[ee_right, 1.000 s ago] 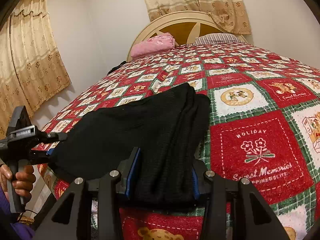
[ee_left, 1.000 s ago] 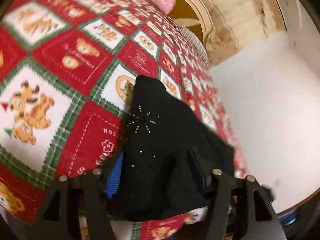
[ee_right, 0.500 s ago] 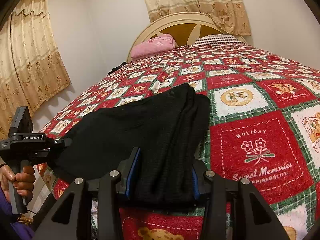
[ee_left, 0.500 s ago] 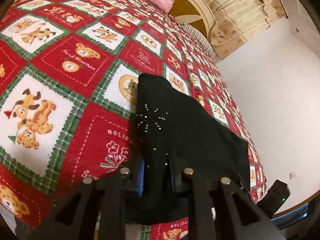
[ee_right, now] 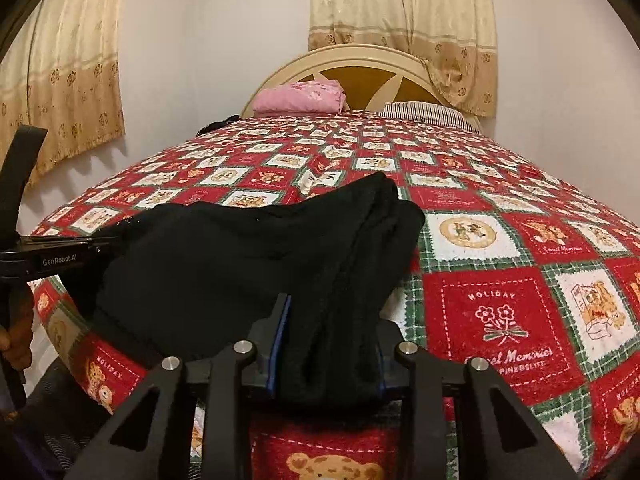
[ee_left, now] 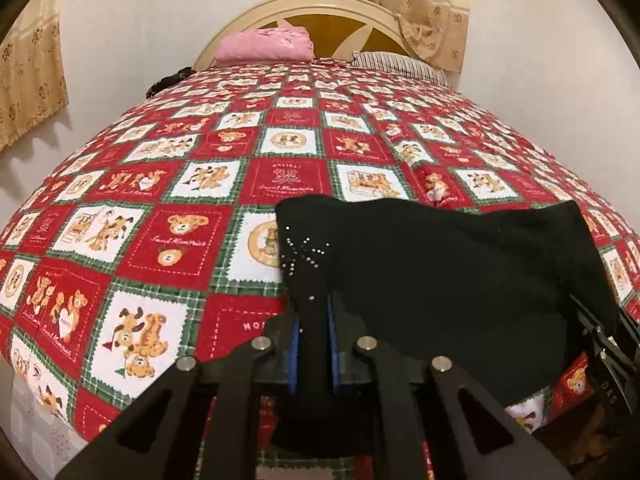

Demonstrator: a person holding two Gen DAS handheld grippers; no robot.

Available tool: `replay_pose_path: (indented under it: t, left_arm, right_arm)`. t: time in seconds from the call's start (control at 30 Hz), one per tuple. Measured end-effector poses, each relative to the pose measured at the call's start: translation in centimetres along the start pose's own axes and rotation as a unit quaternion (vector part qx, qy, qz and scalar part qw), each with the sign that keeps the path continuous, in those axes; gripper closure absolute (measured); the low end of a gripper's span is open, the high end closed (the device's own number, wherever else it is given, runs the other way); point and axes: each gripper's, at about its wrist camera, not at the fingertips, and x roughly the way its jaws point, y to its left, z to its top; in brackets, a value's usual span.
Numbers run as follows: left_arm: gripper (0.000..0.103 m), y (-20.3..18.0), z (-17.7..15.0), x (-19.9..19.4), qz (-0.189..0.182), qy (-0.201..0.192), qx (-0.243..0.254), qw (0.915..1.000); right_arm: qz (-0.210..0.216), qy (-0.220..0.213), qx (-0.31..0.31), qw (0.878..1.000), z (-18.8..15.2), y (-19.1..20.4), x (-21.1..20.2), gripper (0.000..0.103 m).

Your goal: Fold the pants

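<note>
Black pants point(ee_left: 440, 264) lie in a folded strip across the near edge of the bed, with a rhinestone star point(ee_left: 304, 252) at one end. My left gripper point(ee_left: 313, 320) is shut on that end, which is lifted a little off the cover. At the other end, a thick bunch of the pants point(ee_right: 240, 256) fills my right gripper point(ee_right: 330, 332); its jaws are closing and both blue pads touch the cloth. The left gripper point(ee_right: 60, 258) shows at the left edge of the right wrist view, held by a hand point(ee_right: 18, 336).
The bed wears a red, white and green bear-print cover point(ee_left: 160, 240). A pink pillow point(ee_left: 266, 44) and a striped pillow point(ee_left: 400, 62) lie by the round headboard point(ee_left: 340, 12). Curtains point(ee_right: 400, 20) hang on the walls, and the floor drops off at the near edge.
My left gripper has closed on the rhinestone end, rolled upright and lifted slightly. My right gripper's fingers have narrowed on the cloth bunch and shifted a little.
</note>
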Motion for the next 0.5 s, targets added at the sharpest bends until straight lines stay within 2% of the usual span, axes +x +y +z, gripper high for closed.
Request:
replay_pose_path:
  t: [0.5]
  left_arm:
    - [0.09,-0.4,0.6,-1.0,-0.008,-0.011,0.008,0.9999]
  right_arm:
    - [-0.004,-0.024,-0.008,1.0,1.9,1.9,-2.1,0.072]
